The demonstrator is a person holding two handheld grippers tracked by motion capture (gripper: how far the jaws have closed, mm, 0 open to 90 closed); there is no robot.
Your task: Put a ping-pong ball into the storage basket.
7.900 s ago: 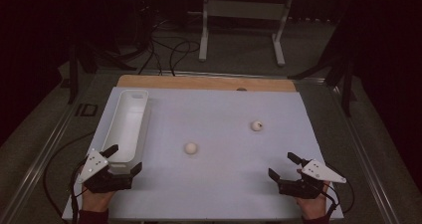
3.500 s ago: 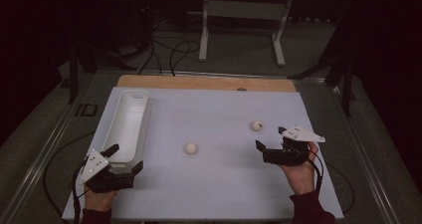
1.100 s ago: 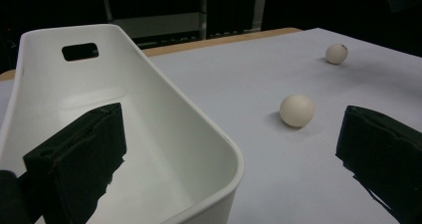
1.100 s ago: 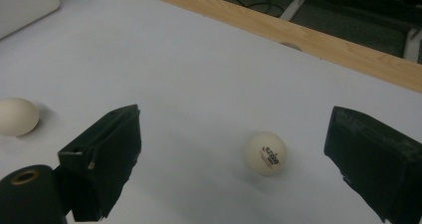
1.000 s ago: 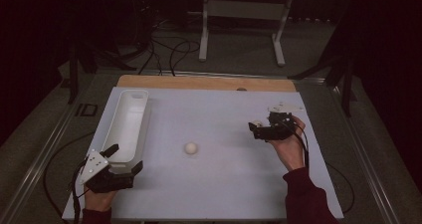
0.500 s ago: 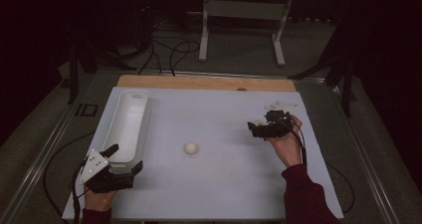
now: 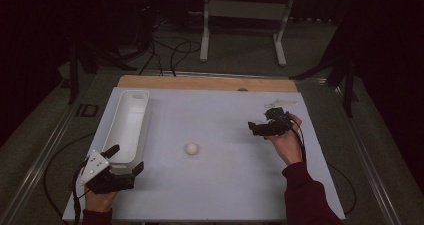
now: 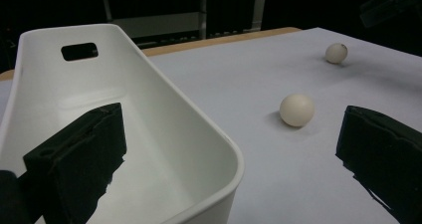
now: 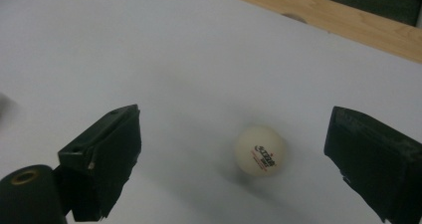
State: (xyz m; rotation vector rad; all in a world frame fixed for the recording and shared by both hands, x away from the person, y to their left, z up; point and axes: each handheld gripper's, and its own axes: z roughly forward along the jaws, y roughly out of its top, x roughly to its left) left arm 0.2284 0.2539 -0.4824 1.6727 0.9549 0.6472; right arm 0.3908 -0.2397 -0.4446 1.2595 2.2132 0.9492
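Reaching forward since earlier, the right gripper (image 9: 234,154) now brackets one ball (image 9: 260,149) with jaws apart; nothing grasped. Left gripper (image 8: 224,159), also open, waits by the empty tray (image 8: 149,114); second ball (image 7: 191,148) sits mid-table.

A glossy white plastic bin (image 8: 149,129) and matt smooth balls (image 9: 260,149) rest on a matt white tabletop (image 7: 220,115).

Cream ball (image 9: 260,155) with red-and-black print; second ball (image 8: 296,110) plain cream; white tub (image 8: 149,119); white bench (image 7: 225,110), wooden edge.
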